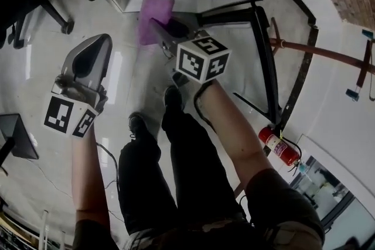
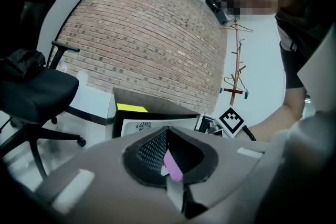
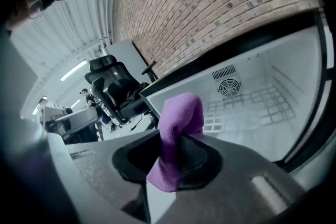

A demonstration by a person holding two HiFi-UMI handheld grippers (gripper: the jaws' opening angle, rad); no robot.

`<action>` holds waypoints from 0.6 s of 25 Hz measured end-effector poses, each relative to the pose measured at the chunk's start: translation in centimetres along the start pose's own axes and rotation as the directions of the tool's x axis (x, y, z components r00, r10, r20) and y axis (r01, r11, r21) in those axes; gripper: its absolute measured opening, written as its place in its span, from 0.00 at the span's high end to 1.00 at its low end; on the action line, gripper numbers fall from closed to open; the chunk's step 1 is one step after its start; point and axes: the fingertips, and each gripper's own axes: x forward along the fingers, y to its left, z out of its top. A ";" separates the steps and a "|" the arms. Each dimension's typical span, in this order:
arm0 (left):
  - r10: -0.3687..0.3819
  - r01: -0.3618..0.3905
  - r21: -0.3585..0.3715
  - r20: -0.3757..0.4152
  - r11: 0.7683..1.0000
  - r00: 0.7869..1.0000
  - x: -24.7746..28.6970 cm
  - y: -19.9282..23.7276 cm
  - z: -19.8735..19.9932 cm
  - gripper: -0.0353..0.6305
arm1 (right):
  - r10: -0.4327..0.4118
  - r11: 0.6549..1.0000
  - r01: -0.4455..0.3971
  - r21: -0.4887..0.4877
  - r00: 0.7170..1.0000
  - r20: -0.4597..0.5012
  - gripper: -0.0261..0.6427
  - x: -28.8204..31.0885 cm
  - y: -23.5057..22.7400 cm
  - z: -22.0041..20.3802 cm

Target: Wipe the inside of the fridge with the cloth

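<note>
**A person faces a small open fridge, one claw grasping a purple cloth.**
The fridge (image 3: 273,76) stands just ahead of the right claw (image 3: 173,157), its door open on a pale interior with a wire shelf (image 3: 247,107) and a round fan grille on the back wall. The left claw (image 1: 102,41) hangs well to the side of the right one, tips clenched together; a thin pink sliver shows in its gap, too small to identify. The right claw is clamped on the cloth (image 3: 178,128), which bunches between the jaws and stands up past them in a rounded fold. It looks soft, light and floppy. Gripping the gathered middle, as here, likely leaves enough loose fabric to press flat against the walls.
</note>
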 end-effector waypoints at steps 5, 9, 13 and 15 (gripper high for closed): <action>0.038 -0.039 0.017 0.015 0.999 0.999 2.8 4.1 -3.6 0.92 | 0.046 0.998 -0.048 0.028 0.996 0.082 0.85 4.2 -2.4 0.6; 0.067 -0.070 0.042 0.061 0.997 0.996 4.1 6.9 -5.4 0.92 | 0.106 0.994 -0.107 0.005 0.983 0.147 0.85 7.0 -3.5 1.8; 0.062 -0.071 0.071 0.115 0.995 0.991 5.4 9.2 -6.9 0.92 | 0.199 0.980 -0.197 -0.034 0.951 0.237 0.85 9.2 -3.7 3.2; 0.057 -0.067 0.079 0.127 0.995 0.990 5.7 10.1 -7.7 0.92 | 0.240 0.970 -0.243 -0.023 0.931 0.274 0.85 10.2 -3.8 3.5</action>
